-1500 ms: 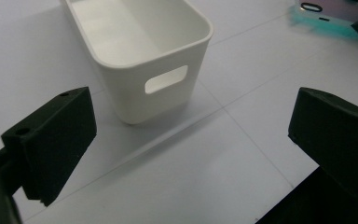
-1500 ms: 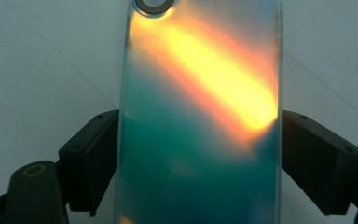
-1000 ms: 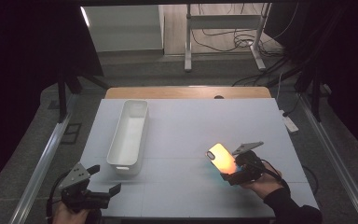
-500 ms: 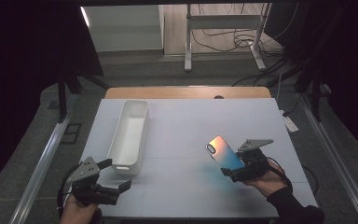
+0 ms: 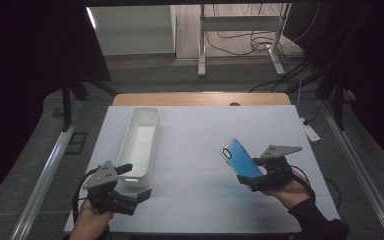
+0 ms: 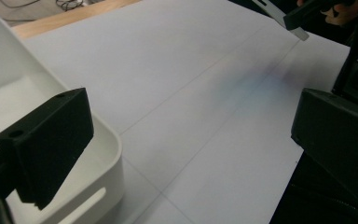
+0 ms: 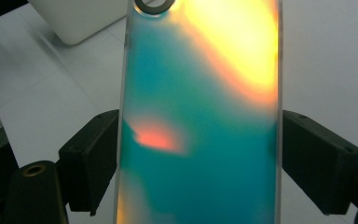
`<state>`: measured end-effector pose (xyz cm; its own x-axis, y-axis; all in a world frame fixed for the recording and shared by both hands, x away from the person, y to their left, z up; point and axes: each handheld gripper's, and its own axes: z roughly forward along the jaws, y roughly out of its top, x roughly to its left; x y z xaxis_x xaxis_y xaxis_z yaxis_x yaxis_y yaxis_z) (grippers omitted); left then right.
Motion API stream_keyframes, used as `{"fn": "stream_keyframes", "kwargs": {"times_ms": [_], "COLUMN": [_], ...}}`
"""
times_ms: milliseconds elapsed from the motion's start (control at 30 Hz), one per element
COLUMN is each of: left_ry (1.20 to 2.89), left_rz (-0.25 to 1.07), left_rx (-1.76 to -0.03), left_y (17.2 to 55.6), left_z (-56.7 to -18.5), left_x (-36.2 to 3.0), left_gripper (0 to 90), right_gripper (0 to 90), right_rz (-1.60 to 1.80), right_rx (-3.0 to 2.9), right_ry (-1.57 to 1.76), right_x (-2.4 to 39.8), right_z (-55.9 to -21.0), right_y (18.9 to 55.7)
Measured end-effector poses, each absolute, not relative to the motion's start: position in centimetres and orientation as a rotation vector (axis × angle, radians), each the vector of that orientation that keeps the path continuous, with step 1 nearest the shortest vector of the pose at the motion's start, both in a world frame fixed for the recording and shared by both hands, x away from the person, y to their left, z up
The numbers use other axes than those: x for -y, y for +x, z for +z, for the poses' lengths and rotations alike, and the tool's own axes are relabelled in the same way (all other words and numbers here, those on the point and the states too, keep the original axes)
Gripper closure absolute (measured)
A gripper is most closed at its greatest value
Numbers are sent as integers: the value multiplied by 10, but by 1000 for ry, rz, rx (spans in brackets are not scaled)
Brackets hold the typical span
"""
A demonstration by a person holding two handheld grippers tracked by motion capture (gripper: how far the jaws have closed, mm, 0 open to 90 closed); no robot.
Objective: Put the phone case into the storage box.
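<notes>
The right tongs (image 5: pixel 252 181) grip an iridescent phone case (image 5: pixel 241 161) by its long edges, lifted off the table (image 5: pixel 200 145) at near right; the left tongs (image 5: pixel 132 182) stand open and empty beside the white bin (image 5: pixel 141 137). Carrying looks underway; next, swing the case left over the bin and lower it in.

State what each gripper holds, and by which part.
Right gripper clamps the iridescent phone case across its long side edges. Left gripper holds nothing, jaws open.

Iridescent phone case (image 7: pixel 200 116) clamped edgewise between both black pads (image 7: pixel 91 158) (camera cutout at far end), white bin (image 7: pixel 74 18) far left
</notes>
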<state>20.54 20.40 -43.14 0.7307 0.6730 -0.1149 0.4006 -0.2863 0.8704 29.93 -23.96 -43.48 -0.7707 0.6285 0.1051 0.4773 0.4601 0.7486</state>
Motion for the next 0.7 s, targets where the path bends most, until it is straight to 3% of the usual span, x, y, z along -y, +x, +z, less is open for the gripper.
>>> {"fn": "stream_keyframes", "kwargs": {"times_ms": [700], "left_ry": [1917], "left_rz": [252], "left_rx": [-676], "left_y": [229], "left_z": [-417], "left_x": [-166], "left_gripper": [0], "right_gripper": [162], "right_rz": [1365], "right_rx": [-2497], "right_ry": [858], "right_x": [234], "right_z": [-419], "right_y": [296]}}
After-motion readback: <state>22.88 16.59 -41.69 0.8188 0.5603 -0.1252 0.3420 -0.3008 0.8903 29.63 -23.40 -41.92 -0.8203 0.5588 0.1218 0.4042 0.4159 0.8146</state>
